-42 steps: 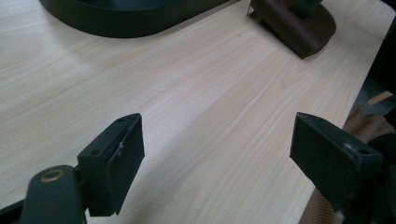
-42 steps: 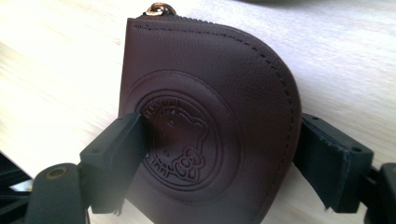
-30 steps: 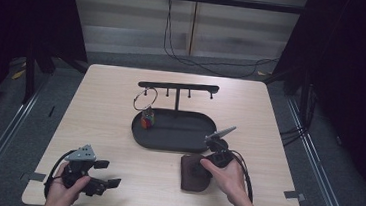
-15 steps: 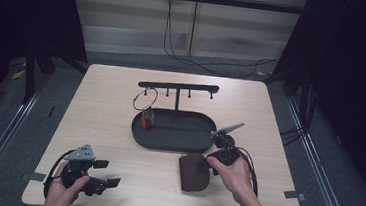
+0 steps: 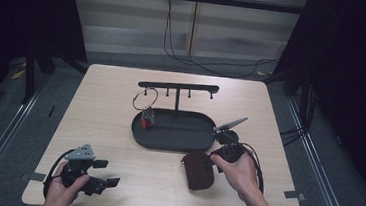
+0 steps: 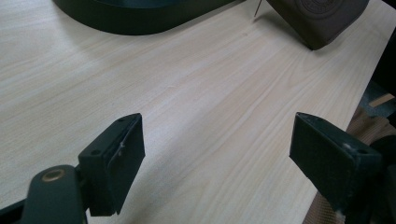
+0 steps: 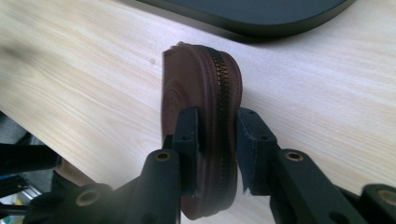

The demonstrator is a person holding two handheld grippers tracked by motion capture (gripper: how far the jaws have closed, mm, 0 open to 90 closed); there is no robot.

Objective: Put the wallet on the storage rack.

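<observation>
Around the counter, a pale wood-grain top, lies a grey floor with dark curtains at both sides and cables trailing along the back wall. On the counter's middle sits a black oval tray with a T-shaped rack; a metal ring with a colourful charm hangs from the rack. Near the front edge, beside the tray, the brown zippered pouch stands on edge, pinched by the right gripper. The left gripper rests at the front left, jaws spread wide over bare wood.
</observation>
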